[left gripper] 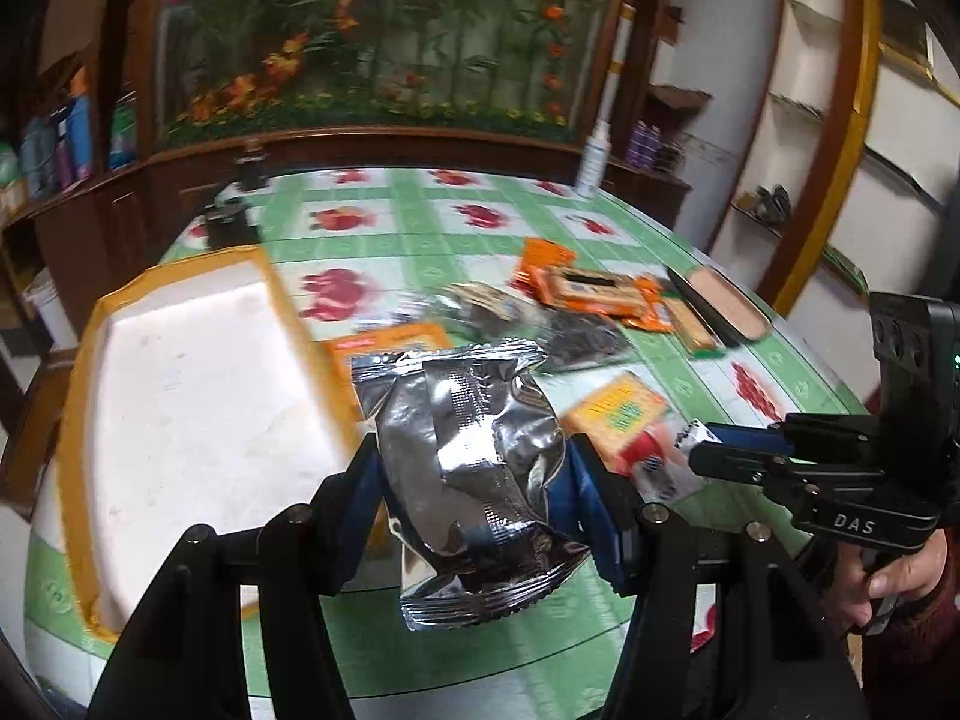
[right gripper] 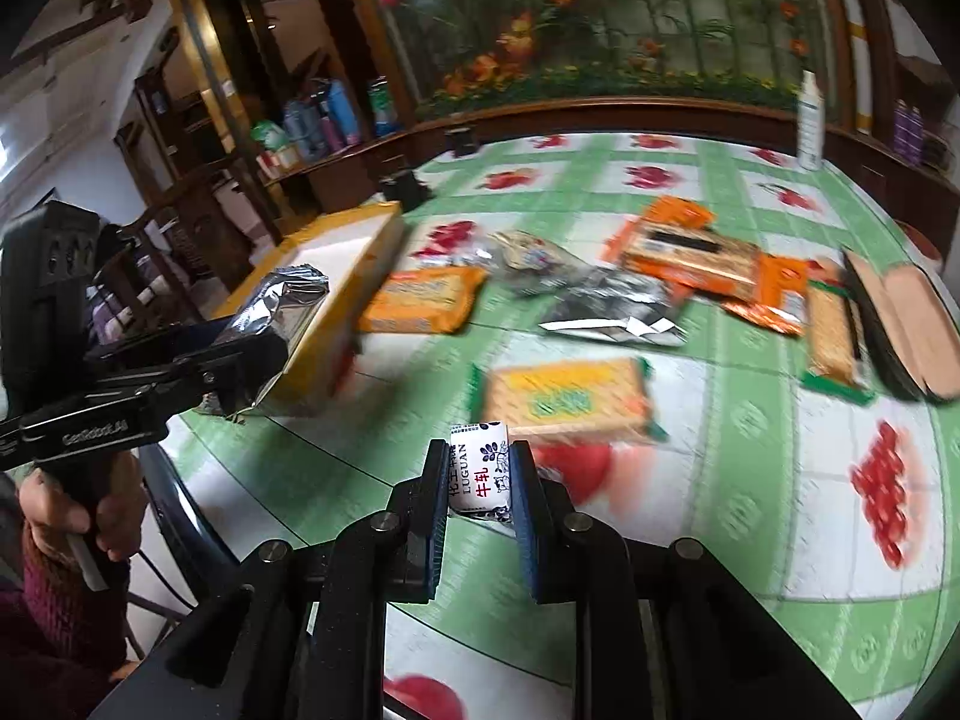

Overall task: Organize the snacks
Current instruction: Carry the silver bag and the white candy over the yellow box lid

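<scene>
Silver packet (left gripper: pixel 474 480), lower seam hidden by fingers (left gripper: pixel 591 516)

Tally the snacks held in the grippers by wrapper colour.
Silver packet, in the left gripper: 1
White candy, in the right gripper: 1
Total: 2

Your left gripper (left gripper: pixel 474 474) has blue pads on black, around a crinkled silver packet (left gripper: pixel 474 480). Your worktop (left gripper: pixel 420 228) shows green-and-white checks with red fruit. The tray (left gripper: pixel 180 372) is white, rimmed yellow-orange; the candy (right gripper: pixel 480 474) is white with blue print.
</scene>
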Motion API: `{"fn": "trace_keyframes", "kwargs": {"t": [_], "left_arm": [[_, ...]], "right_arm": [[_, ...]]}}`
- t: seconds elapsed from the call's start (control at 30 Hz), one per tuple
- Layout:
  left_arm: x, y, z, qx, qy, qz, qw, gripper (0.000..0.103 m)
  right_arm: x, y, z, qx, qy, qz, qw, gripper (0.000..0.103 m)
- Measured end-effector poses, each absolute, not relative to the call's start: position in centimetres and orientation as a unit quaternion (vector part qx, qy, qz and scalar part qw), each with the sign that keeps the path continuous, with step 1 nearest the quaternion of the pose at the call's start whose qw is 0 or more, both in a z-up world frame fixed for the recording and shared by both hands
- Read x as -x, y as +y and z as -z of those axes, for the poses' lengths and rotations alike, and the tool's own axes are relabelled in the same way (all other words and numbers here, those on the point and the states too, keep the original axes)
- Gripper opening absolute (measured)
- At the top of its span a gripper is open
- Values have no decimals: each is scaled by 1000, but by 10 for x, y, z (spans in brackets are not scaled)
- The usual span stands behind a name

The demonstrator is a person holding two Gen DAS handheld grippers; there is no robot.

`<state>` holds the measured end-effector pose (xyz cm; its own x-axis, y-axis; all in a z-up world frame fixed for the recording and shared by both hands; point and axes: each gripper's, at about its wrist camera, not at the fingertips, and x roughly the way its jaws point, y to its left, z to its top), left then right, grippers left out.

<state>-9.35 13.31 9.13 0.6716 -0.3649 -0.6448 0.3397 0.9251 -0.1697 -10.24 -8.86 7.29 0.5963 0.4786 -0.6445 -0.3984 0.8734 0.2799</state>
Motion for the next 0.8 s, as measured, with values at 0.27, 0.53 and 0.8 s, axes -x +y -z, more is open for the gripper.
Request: {"fn": "trace_keyframes", "kwargs": {"t": [0.27,0.53,0.8], "left_arm": [[83,204,-97,59,357,128,924,60],[49,256,-95,80,384,87,916,60],[-17,288,-80,87,428,52,898,60]], "right_arm": [[73,-29,-102,-36,371,-304,876,21],[27,34,-129,-31,376,-347,858,21],[-61,99,-131,-64,424,-359,829,21]]}}
